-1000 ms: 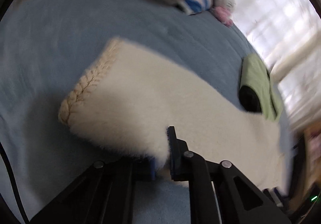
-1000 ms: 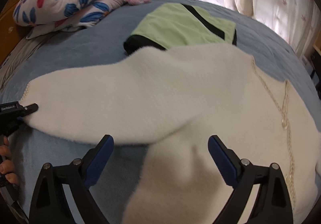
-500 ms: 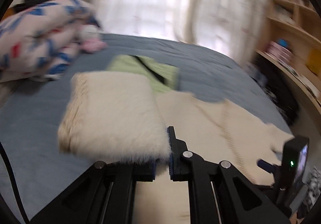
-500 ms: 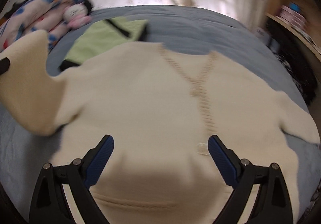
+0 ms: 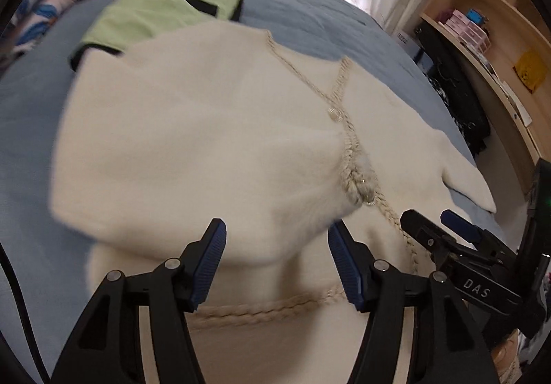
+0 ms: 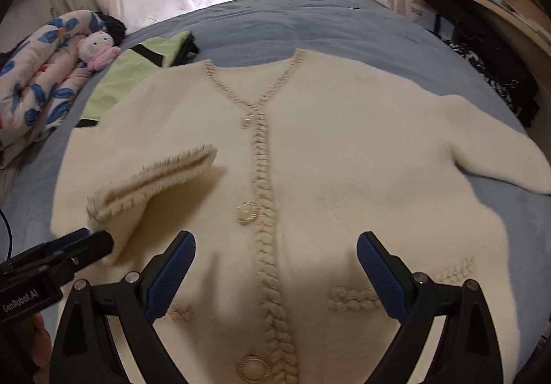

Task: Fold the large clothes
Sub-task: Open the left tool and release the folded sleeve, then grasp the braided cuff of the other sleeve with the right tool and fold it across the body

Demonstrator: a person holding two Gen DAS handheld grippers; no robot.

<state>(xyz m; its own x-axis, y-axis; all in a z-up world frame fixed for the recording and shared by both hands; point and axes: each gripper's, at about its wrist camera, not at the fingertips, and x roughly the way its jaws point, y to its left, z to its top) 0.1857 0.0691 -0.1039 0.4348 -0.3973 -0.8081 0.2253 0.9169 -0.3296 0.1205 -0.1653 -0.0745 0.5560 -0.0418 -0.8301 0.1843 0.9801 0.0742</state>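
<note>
A cream knitted cardigan (image 6: pixel 344 143) lies front up on the blue bed (image 6: pixel 310 26), with a braided button band down its middle. One sleeve (image 5: pixel 193 177) is folded across the body, and its cuff (image 6: pixel 151 181) hangs a little above the front. My left gripper (image 5: pixel 275 256) is just behind that sleeve. Its jaws are opening, the pads are off the fabric, and the sleeve's edge sags between the tips. In the right wrist view the left gripper (image 6: pixel 86 243) sits by the cuff. My right gripper (image 6: pixel 275 267) is open and holds nothing above the lower button band. The other sleeve (image 6: pixel 499 157) lies spread to the right.
A folded green garment (image 6: pixel 127 81) lies beside the cardigan's far left shoulder. A floral quilt (image 6: pixel 41 67) and a plush toy (image 6: pixel 93 50) sit at the bed's left end. Curtains hang behind the bed. Wooden shelves (image 5: pixel 482 22) and dark bags (image 6: pixel 499 81) stand along the right side.
My left gripper carried the sleeve across over the cardigan's body, then its jaws came apart and let go. My right gripper swung over the button band and stayed open.
</note>
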